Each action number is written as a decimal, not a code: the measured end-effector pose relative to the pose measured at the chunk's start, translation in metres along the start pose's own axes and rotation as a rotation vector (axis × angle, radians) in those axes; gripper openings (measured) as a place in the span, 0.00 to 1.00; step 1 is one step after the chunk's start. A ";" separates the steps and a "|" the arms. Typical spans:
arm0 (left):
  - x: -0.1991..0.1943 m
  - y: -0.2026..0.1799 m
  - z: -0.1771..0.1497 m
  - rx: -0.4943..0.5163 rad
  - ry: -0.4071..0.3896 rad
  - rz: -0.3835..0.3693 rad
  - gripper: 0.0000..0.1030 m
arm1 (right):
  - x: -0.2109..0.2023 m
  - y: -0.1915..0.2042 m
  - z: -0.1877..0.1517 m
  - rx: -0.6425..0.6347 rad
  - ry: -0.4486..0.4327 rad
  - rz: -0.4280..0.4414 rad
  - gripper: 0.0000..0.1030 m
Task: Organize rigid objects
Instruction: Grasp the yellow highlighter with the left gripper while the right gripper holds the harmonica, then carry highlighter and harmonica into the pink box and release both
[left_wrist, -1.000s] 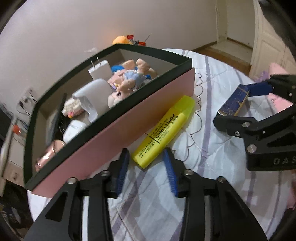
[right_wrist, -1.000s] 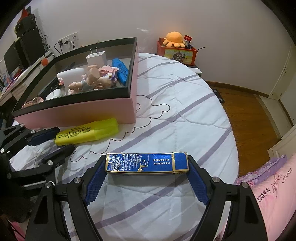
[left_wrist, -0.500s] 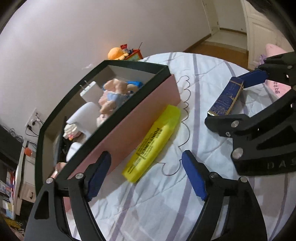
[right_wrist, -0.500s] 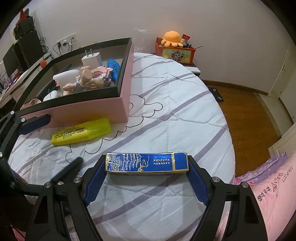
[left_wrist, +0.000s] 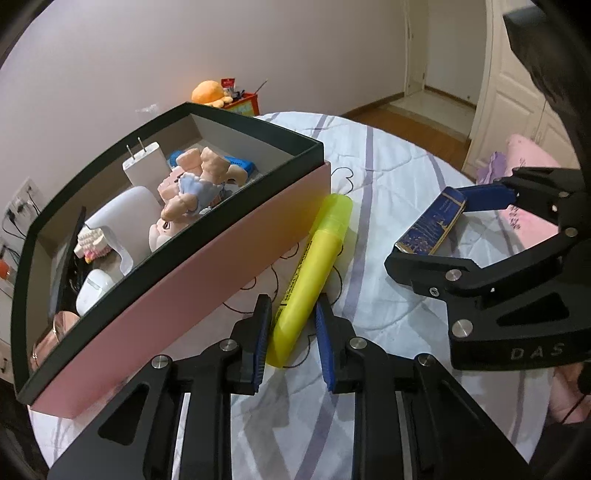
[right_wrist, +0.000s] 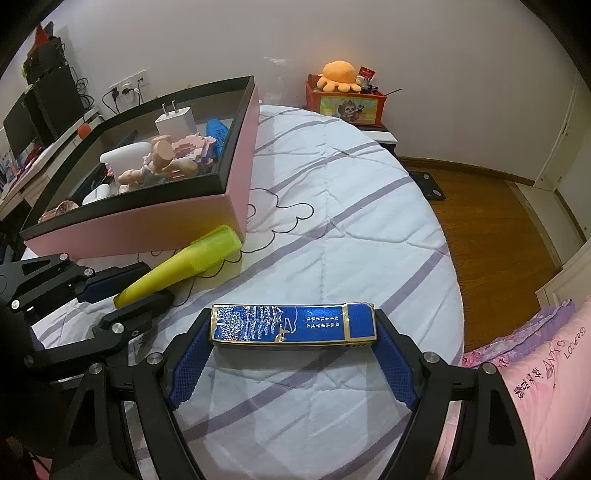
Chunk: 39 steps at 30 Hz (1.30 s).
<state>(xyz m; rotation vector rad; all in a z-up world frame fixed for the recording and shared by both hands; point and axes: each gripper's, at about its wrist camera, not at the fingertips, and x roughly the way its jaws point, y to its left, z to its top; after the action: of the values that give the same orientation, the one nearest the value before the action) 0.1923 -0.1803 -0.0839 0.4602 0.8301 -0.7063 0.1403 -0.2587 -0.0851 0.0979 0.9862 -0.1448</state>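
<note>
Only right cam shows blue box lettering.

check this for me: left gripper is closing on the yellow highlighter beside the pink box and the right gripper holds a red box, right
One slip: the box in the right gripper is blue with gold trim, not red, as the right wrist view shows. The rest holds: the left gripper has just been closing, and its pads now press the near end of the yellow highlighter beside the pink box.
</note>
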 end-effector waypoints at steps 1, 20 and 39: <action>-0.001 -0.001 -0.002 -0.005 0.000 -0.004 0.22 | 0.000 0.000 0.000 0.000 0.000 0.001 0.81; -0.036 0.027 -0.046 -0.244 0.035 -0.003 0.13 | -0.015 0.025 0.000 -0.045 -0.016 0.043 0.81; -0.097 0.060 -0.069 -0.370 -0.057 0.080 0.13 | -0.038 0.070 0.007 -0.122 -0.043 0.114 0.81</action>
<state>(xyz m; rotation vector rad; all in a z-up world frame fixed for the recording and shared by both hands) 0.1549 -0.0589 -0.0422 0.1386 0.8613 -0.4757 0.1367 -0.1873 -0.0482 0.0388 0.9419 0.0173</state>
